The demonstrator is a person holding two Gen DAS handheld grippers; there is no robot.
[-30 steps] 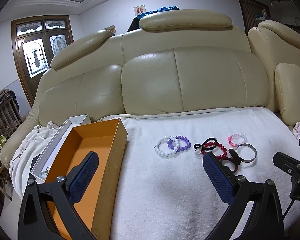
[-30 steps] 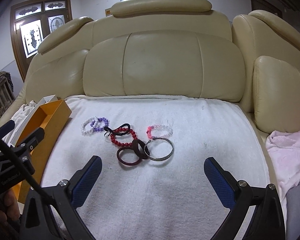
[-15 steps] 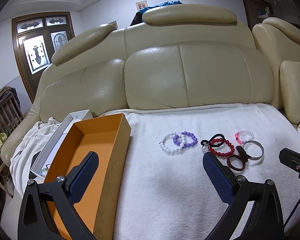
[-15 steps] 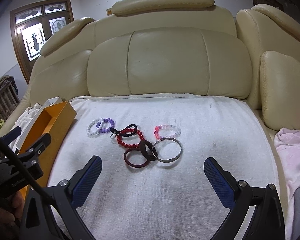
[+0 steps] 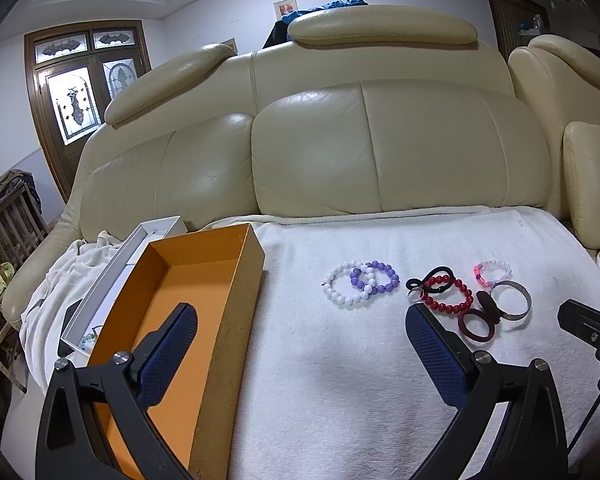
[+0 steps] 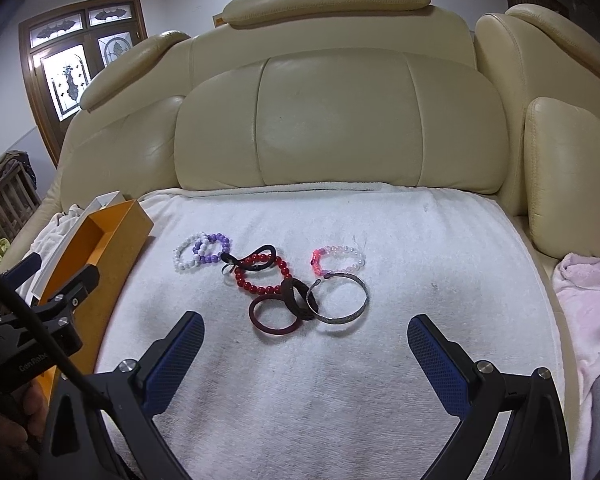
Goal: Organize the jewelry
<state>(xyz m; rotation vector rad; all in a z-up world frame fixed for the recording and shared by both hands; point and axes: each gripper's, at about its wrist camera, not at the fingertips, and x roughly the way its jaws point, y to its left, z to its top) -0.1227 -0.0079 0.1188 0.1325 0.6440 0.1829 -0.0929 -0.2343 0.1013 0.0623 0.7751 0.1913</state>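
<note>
Several bracelets lie on a white towel (image 6: 340, 380) over the sofa seat: white beads (image 6: 184, 258), purple beads (image 6: 214, 250), red beads (image 6: 260, 280), a pink-and-clear bead ring (image 6: 340, 260), a dark maroon bangle (image 6: 274, 318), a silver cuff (image 6: 338, 300) and a black hair tie (image 6: 256, 262). The same pile shows in the left wrist view, with the white beads (image 5: 342, 290) and red beads (image 5: 448, 296) in front. An open orange box (image 5: 172, 312) stands left of them. My left gripper (image 5: 300, 340) is open, its left finger over the box. My right gripper (image 6: 304, 348) hangs open just short of the bangles.
A white box (image 5: 112, 276) holding small items lies left of the orange box on a rumpled white cloth (image 5: 48, 292). Cream sofa backrests (image 6: 340, 120) rise behind the towel. A pink cloth (image 6: 588, 300) sits at the right. A wooden crate (image 5: 8, 216) stands far left.
Both grippers have drifted left and nearer the seat, so the bracelets sit further right and larger in both views. Nothing was picked up; both stayed open.
</note>
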